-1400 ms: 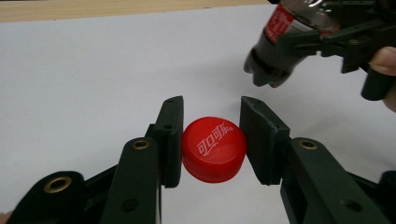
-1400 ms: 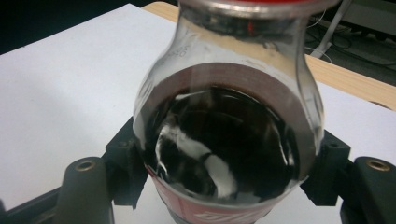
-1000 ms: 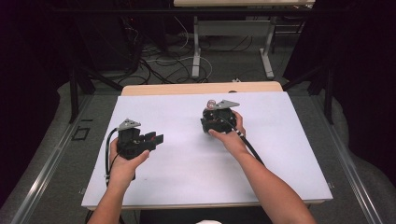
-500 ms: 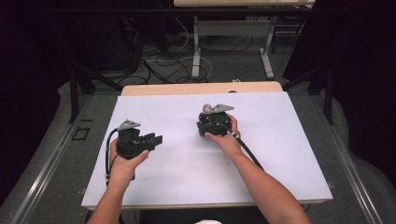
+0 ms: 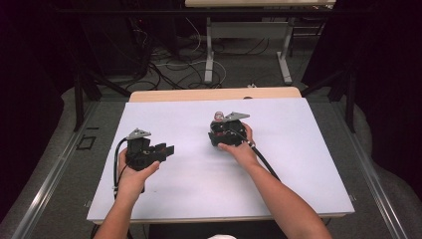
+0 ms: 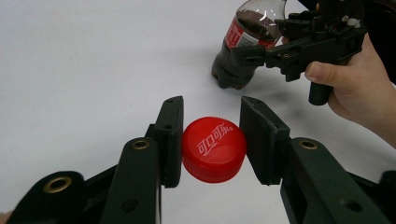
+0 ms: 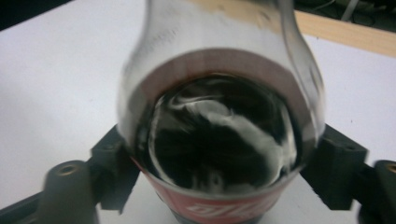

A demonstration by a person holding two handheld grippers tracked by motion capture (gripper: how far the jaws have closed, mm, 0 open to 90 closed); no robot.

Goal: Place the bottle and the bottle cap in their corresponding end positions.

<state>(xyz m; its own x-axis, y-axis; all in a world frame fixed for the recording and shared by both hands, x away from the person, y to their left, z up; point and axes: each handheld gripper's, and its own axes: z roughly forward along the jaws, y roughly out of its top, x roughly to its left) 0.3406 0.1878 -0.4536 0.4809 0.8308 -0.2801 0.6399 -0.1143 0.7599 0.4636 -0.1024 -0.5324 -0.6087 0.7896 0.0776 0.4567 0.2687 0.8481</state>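
A red bottle cap [image 6: 214, 148] with white lettering lies between the jaws of my left gripper [image 6: 212, 106], which is shut on it just above the white table [image 5: 298, 164]. That gripper [image 5: 168, 149] is at the left of the table in the high view. A cola bottle [image 6: 243, 42] with a red label and no cap stands upright on the table at centre right. My right gripper [image 6: 261, 52] reaches around its label. Its jaws have just been opening and flank the bottle [image 7: 219, 140] with the grip let go. In the high view the bottle's top [image 5: 217, 117] rises behind the right gripper [image 5: 220, 133].
The white sheet covers the table up to a wooden strip [image 5: 214, 94] along its far edge. Beyond it are table legs and cables [image 5: 199, 64] on a dark floor. Both forearms come in from the near edge.
The right hand has sunk a little with the bottle, toward the near left. The left hand with the cap has kept still.
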